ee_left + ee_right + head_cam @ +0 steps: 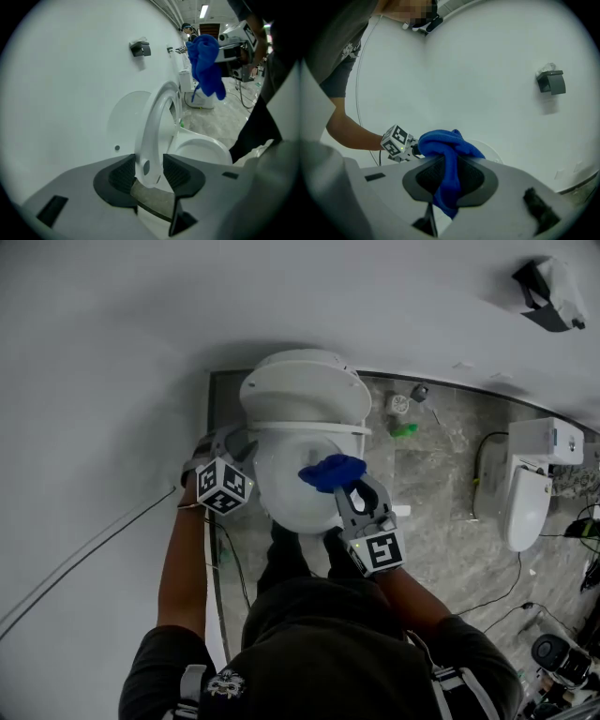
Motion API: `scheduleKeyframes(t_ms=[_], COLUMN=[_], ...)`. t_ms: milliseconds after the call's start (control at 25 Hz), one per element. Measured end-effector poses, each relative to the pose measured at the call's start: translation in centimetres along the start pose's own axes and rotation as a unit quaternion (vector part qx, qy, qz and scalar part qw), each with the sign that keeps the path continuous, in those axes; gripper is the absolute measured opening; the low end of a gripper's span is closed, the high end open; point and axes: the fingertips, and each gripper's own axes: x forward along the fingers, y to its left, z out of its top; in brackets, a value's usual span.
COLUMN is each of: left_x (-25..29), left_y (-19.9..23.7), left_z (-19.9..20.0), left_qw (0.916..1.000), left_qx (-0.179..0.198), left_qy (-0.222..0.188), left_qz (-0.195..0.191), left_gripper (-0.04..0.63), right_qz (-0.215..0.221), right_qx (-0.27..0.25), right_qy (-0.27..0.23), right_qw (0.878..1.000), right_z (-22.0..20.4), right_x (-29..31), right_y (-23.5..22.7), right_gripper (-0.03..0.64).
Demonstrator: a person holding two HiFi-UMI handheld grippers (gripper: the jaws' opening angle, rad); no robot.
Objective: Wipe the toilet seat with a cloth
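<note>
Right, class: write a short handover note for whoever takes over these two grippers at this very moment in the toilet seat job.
Left gripper: shut on the rim of the toilet seat, holding it raised on edge above the bowl.
Right gripper: shut on the bunched blue cloth, in the air over the bowl, not touching the seat.
Done: seat lifted, cloth in hand; whether any wiping has happened cannot be told.
Left: bring the cloth to the seat, wipe round it, then lower it.
</note>
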Motion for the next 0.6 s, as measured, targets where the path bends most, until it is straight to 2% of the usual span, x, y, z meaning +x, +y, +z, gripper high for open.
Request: scheduleKeyframes(t_ms=[240, 400, 600], left_x=[-2.5, -3.4, -4.3], left_y=[-7.0, -13.1, -18.4], left_z=[-2.7, -5.0, -7.2], left_qw=[0.9966, 0.9864, 0.9736], left_qx=[0.019, 0.056, 0.042], left_qy=[0.041, 0.087, 0.125], left_qz=[-0.069, -0.128, -0.186], left_gripper=[0.172, 0.173, 0.178], right_qz=[0.021, 0.040, 0.067], right_qx=[0.003, 0.006, 0.013], right_qy=[-0.007, -0.011, -0.004], right_qw=[1.000, 0.999, 0.998], right_z=[0.5, 0.9, 0.1], right_x=[-0.9, -1.5, -2.5], right_y=[0.0, 0.6, 1.1], right_gripper=[0.074, 0.074, 0.074])
